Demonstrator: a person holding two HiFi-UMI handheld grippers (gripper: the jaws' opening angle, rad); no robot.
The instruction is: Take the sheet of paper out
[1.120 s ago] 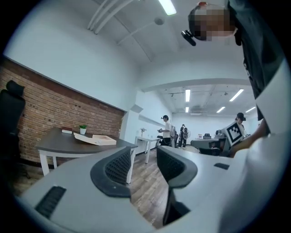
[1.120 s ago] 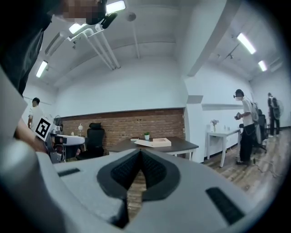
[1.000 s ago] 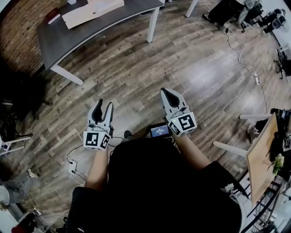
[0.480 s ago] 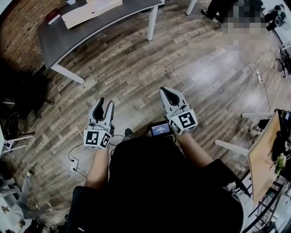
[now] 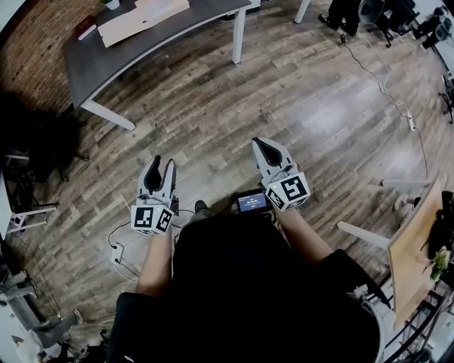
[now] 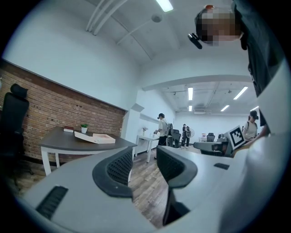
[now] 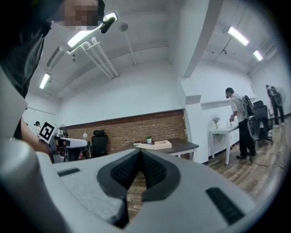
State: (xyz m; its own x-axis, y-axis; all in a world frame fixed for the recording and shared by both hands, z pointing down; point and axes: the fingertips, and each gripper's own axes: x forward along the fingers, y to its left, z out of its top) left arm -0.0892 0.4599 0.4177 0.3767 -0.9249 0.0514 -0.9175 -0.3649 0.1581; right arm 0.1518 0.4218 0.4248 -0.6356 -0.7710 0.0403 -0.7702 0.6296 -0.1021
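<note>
A flat beige box (image 5: 142,18) lies on a dark grey table (image 5: 99,60) at the far end of the wooden floor; no loose sheet of paper can be made out. The same box shows in the left gripper view (image 6: 95,137) and in the right gripper view (image 7: 155,145), small and far off. My left gripper (image 5: 161,167) is held over the floor in front of my body, open and empty, its jaws apart (image 6: 143,164). My right gripper (image 5: 263,146) is at the same height, shut with its pads pressed together on nothing (image 7: 140,160). Both are well away from the table.
A small screen (image 5: 250,203) sits at my waist between the arms. Cables (image 5: 117,252) trail on the floor at the left. A black office chair (image 5: 35,142) stands left of the table, a wooden tabletop (image 5: 411,248) at the right. A person (image 7: 238,123) stands by a white table (image 7: 223,132).
The head view has shifted slightly, so the table sits a little further right. Both grippers keep nearly the same pose; a person's legs at the lower left have moved.
</note>
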